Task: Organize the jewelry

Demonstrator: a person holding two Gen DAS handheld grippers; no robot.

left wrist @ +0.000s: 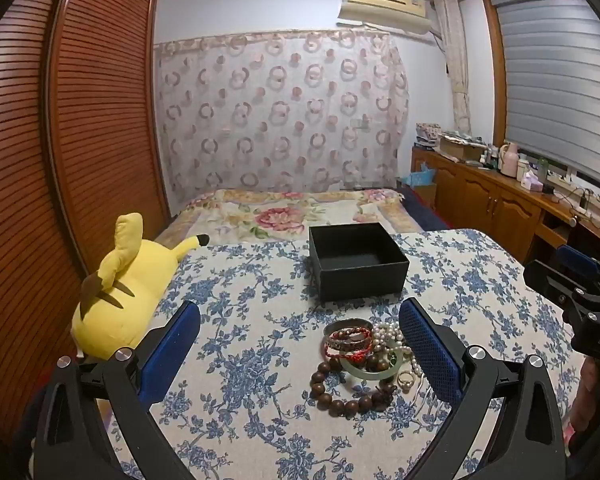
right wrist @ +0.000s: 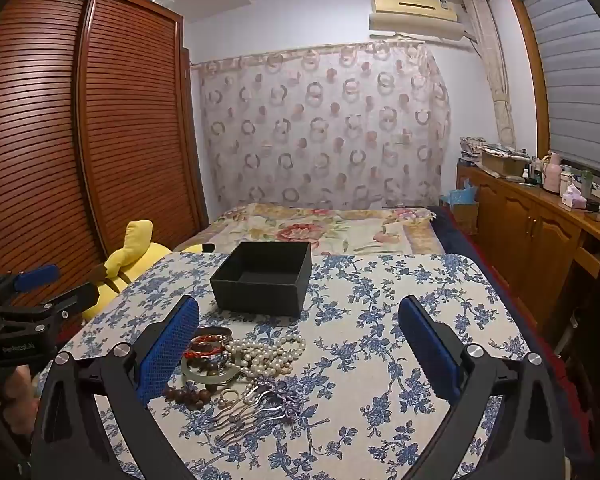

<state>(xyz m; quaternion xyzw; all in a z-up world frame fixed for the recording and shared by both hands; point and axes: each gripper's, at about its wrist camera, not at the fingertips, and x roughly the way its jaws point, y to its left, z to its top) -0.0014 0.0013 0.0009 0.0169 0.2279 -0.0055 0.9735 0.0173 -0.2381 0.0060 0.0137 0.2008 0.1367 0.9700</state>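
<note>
Left wrist view shows the left gripper (left wrist: 300, 354) spread wide and empty above the table (left wrist: 499, 300), with the jewelry pile (left wrist: 363, 360) between its 2 fingers, nearer the right one. The open black box (left wrist: 357, 264) sits just beyond the pile and looks empty. Right gripper (right wrist: 298, 354) is also wide and holds nothing; the pile (right wrist: 236, 364) lies by its left finger. Sorting seems not yet begun. Next move likely calls for lowering onto 1 piece and closing gently.
</note>
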